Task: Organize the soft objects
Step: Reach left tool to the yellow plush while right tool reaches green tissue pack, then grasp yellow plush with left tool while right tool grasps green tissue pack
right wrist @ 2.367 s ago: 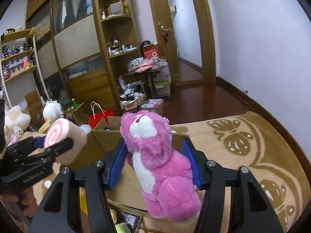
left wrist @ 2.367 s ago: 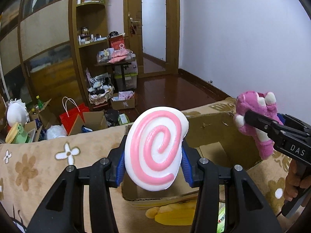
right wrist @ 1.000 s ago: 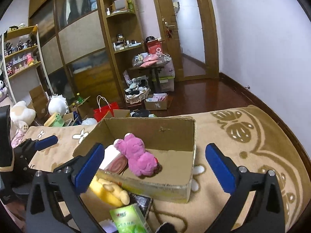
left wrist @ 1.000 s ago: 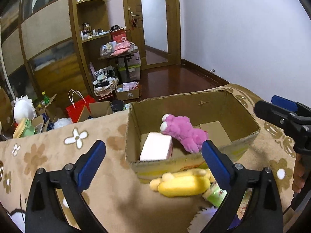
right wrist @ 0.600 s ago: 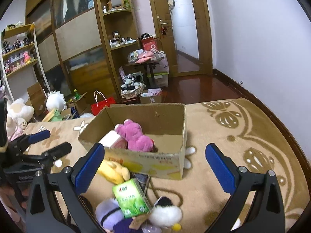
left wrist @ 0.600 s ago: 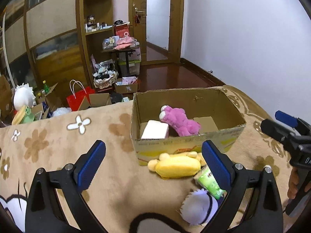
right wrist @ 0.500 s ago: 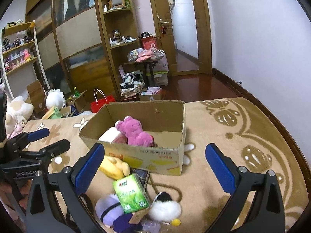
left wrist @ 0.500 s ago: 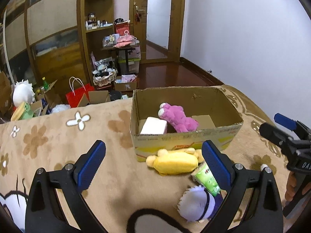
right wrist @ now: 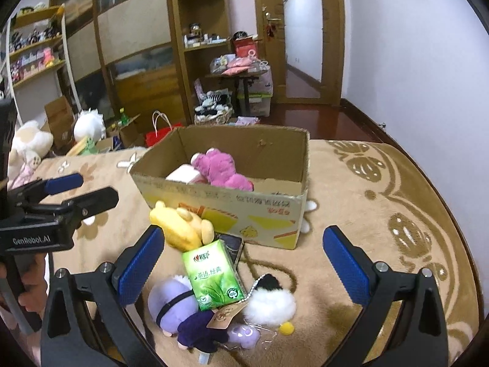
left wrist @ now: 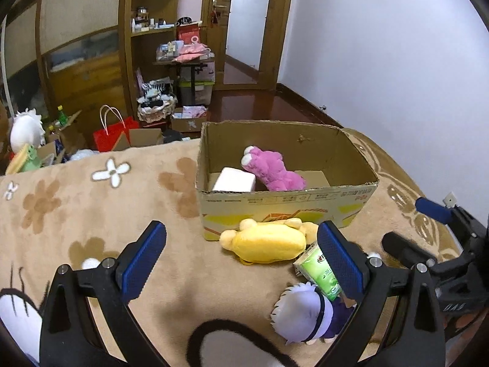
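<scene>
Left wrist view, both jaws spread empty, fuzzy pink plush (left wrist: 270,172) inside corrugated cardboard box (left wrist: 287,205)

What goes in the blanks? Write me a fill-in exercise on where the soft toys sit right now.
1. The pink plush bear lies inside the ____ box.
2. The plush toy lying against the box's front wall is ____ in colour.
3. The green tissue pack leans on the ____ doll.
4. Both the left gripper and right gripper are ____.

Missing words: cardboard; yellow; purple; open
</scene>
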A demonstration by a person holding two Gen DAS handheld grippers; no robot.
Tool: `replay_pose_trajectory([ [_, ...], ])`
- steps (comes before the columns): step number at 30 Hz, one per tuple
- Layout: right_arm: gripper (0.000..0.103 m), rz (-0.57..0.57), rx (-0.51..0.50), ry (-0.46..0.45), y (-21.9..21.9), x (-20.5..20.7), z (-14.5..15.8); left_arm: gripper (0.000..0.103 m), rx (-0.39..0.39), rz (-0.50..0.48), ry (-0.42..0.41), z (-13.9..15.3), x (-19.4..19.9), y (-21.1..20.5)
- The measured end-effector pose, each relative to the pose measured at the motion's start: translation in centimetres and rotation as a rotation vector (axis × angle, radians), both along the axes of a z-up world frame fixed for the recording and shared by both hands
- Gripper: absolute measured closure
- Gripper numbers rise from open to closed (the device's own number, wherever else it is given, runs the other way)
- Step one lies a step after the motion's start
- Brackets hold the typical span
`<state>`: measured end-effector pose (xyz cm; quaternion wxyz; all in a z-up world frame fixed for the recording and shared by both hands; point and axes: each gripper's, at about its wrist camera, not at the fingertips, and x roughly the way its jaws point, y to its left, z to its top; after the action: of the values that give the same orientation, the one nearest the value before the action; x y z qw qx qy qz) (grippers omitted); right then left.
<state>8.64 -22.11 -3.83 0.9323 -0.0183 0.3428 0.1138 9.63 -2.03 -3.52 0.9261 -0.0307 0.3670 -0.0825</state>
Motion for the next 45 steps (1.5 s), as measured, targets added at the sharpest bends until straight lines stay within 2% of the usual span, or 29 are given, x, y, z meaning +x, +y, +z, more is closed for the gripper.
replay_pose_trajectory([
  [6,0.000,0.028,-0.035,0.042,1.1,0.8,-1.7,0.005,0.020,-0.015,0.006,-0.9,1.0,-0.8],
  [10,0.000,0.045,-0.056,0.062,1.8,1.2,-2.5,0.005,-0.012,-0.036,0.024,-1.8,2.1,-1.1],
  [19,0.000,0.053,-0.082,0.097,2.8,2.2,-4.0,0.005,-0.012,-0.065,0.050,-3.2,3.7,-2.2],
  [26,0.000,0.050,-0.050,0.148,2.6,3.5,-5.2,0.005,-0.008,-0.103,0.063,-3.9,4.5,-3.0],
  [41,0.000,0.079,-0.044,0.231,3.0,5.4,-8.1,0.005,0.036,-0.118,0.164,-7.4,7.1,-4.0],
  [45,0.000,0.088,-0.051,0.249,3.3,5.9,-8.9,0.005,0.023,-0.115,0.200,-8.2,7.7,-3.8],
])
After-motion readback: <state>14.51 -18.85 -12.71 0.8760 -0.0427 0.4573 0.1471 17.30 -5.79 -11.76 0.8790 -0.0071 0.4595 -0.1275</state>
